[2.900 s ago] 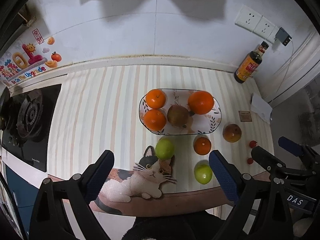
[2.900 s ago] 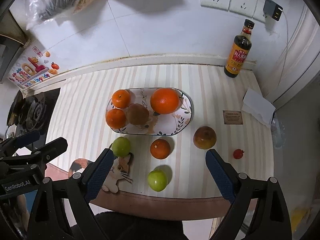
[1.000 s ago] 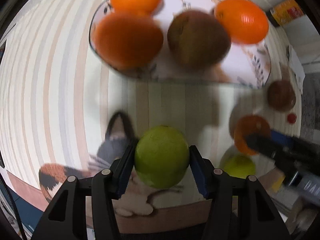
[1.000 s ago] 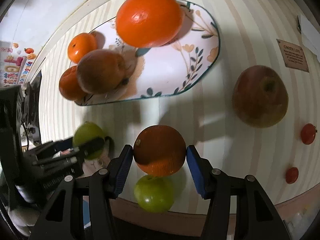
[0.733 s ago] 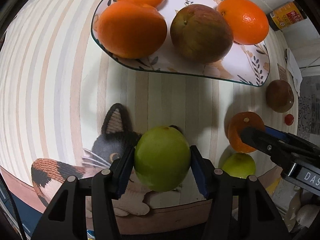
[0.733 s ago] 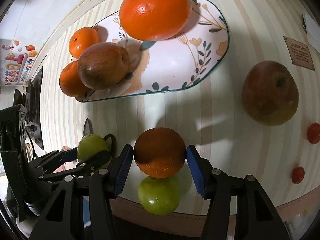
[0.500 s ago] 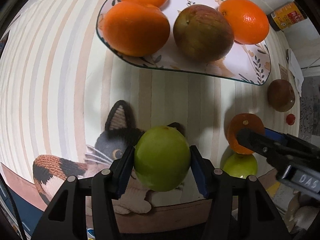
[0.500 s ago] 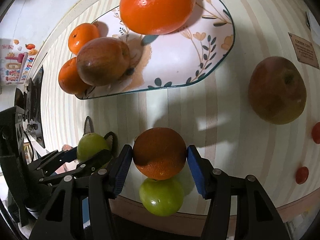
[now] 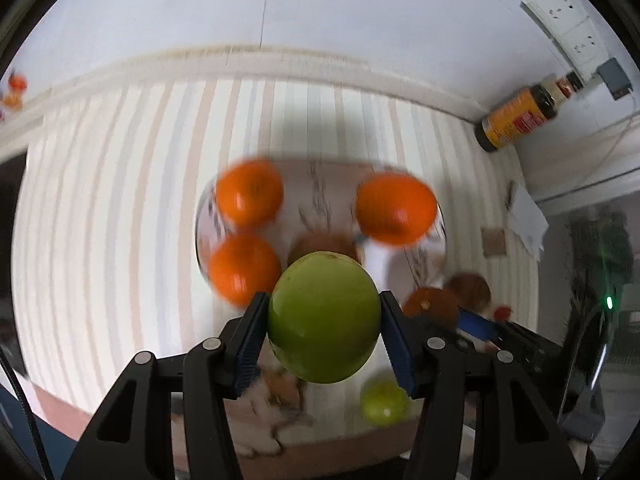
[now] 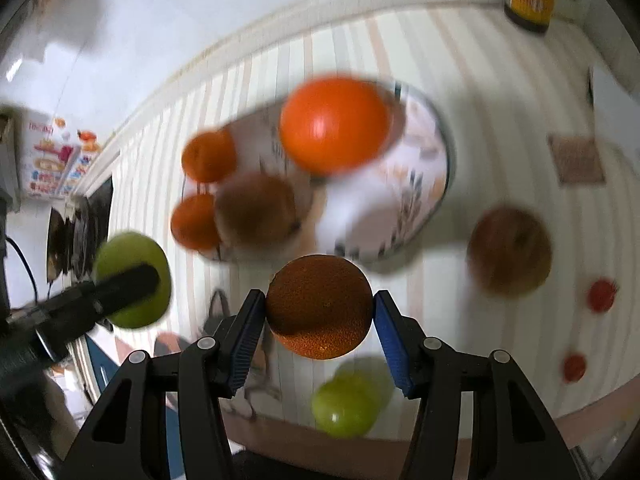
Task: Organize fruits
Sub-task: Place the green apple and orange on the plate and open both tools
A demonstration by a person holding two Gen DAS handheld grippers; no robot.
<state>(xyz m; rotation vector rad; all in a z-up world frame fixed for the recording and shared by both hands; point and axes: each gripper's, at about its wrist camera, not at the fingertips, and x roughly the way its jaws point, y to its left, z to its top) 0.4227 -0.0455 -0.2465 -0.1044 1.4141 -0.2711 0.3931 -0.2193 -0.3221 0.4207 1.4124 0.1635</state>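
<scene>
My left gripper (image 9: 324, 340) is shut on a green apple (image 9: 324, 316), lifted above the striped counter just in front of the oval floral plate (image 9: 440, 236). The plate holds three oranges (image 9: 394, 208) and a brownish apple (image 10: 256, 212). My right gripper (image 10: 320, 332) is shut on an orange (image 10: 319, 306), also lifted, near the plate's front edge. In the right wrist view the left gripper's green apple (image 10: 134, 280) shows at the left. A second green apple (image 10: 350, 400) lies on the counter under the held orange. A reddish apple (image 10: 510, 252) sits to the plate's right.
A dark sauce bottle (image 9: 520, 116) stands at the back right by the wall sockets (image 9: 568, 28). Two small red fruits (image 10: 600, 294) lie at the right edge. A brown card (image 10: 576, 160) and white paper (image 9: 526, 220) lie right of the plate. A stove (image 10: 76, 236) is at the left.
Both grippers have risen off the counter with their fruit. The left one rose further and tilted up, so the wall and the whole plate now show. The grips are unchanged.
</scene>
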